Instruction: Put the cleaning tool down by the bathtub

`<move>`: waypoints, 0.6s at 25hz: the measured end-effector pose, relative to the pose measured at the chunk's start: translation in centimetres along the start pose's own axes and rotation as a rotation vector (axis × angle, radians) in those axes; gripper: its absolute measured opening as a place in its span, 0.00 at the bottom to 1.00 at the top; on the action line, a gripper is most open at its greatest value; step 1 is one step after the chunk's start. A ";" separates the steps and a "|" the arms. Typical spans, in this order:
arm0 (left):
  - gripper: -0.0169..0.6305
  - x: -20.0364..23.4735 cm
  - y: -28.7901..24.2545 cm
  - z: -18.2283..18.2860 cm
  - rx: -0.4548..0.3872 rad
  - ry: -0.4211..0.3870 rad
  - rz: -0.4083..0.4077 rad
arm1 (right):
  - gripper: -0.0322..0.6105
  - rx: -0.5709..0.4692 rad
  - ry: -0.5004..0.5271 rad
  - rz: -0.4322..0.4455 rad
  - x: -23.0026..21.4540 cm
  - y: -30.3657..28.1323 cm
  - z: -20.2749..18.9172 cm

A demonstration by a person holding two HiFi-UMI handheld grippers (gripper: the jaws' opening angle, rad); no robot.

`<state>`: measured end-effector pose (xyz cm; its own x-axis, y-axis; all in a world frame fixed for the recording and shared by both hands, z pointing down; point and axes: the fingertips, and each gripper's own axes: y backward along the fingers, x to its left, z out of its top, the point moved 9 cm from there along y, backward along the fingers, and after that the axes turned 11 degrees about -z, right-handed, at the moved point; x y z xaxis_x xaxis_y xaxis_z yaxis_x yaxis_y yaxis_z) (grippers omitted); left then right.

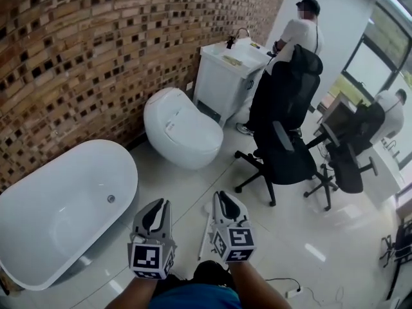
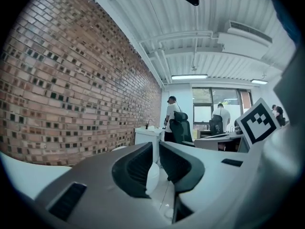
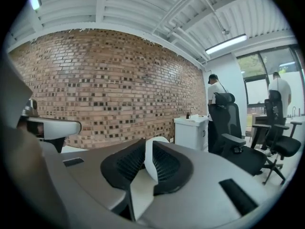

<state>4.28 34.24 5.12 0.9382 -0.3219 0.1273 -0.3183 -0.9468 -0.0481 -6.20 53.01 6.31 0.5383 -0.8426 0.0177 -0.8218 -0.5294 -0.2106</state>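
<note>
The cleaning tool [image 1: 206,234] is a slim white shaft low on the pale floor [image 1: 193,188]. In the head view it sits at 6 o'clock, between my two tongs and right against the left side of my right tongs. It is near the bathtub [image 1: 122,172] but not touching it.

My right tongs [image 1: 221,197] are spread, and their ribbed pads press on nothing. In the right gripper view the gap frames the white toilet [image 3: 151,149]. A white strip also shows at the base of that gap, and I cannot tell whether it is the tool or the floor.

My left tongs [image 1: 156,206] are parted by only a narrow slit, with nothing between the pads. The left gripper view shows only toilet and floor through the slit.

The bathtub lies at 9 o'clock against the brick wall [image 1: 96,44]. Its white basin is bare, with a round drain [image 1: 111,198] in the bottom. The toilet, lid down, stands at 12 o'clock. A white sink cabinet [image 1: 222,85] is at 1 o'clock, with a tap [image 1: 241,32] and a few small items on its top that are too small to name.

Two black office chairs [image 1: 286,127] stand at 2 to 3 o'clock. A person [image 1: 299,34] in a white top stands behind the nearer chair, beside the sink.
</note>
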 end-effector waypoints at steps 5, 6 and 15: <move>0.09 -1.3 -2.7 -1.1 0.032 -0.031 0.012 | 0.16 0.020 0.010 -0.002 -3.1 -1.3 -1.0; 0.09 -1.8 -3.3 -1.6 0.037 -0.033 0.016 | 0.16 0.027 0.008 0.003 -3.9 -1.6 -1.5; 0.09 -6.8 -10.7 -6.8 0.092 -0.007 0.025 | 0.17 0.119 -0.013 0.022 -11.9 -4.9 -6.5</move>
<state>0.35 46.55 11.48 0.9310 -0.3455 0.1176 -0.3286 -0.9338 -0.1417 -9.84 64.97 13.51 0.5232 -0.8522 -0.0006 -0.8059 -0.4946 -0.3253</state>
